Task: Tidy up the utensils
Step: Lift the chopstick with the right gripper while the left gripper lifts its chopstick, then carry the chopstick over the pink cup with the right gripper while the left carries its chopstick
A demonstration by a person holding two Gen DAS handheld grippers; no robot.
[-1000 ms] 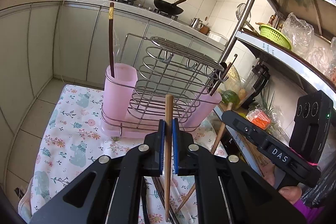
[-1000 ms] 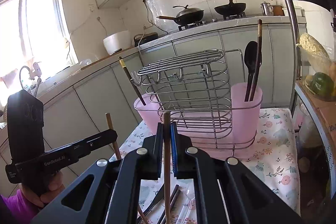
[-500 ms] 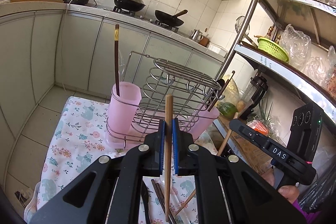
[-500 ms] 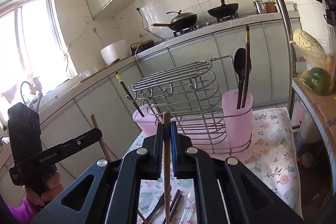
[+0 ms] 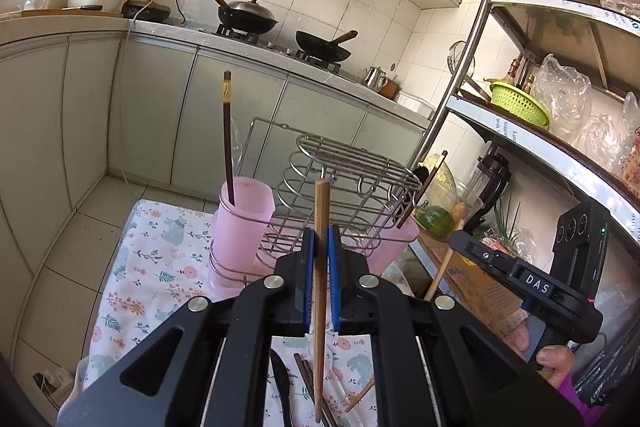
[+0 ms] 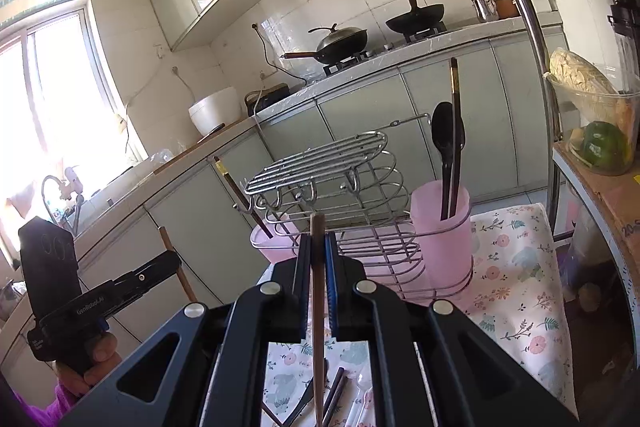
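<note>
Both claws have risen since the earlier frames, so the wire rack (image 5: 352, 183) now sits lower and smaller in each view, with more of the cabinets showing behind it. Left claw (image 5: 320, 259) is pressed together on a light wooden chopstick (image 5: 320, 291), which stands upright between the blue pads, its top just above the fingertips and its lower end hanging over the floral cloth (image 5: 156, 267). Right claw (image 6: 318, 267) is likewise pinched shut on a second wooden chopstick (image 6: 318, 307), also upright. Neither stick touches the rack.

Relative to the rack: a pink cup (image 5: 242, 223) hangs at its left end with one dark chopstick (image 5: 228, 135) standing in it; another pink cup (image 6: 440, 227) at its right end holds a black spoon (image 6: 444, 147) and a dark chopstick. In front of the rack, on the cloth below the claws, loose dark utensils (image 6: 332, 395) lie together.
</note>
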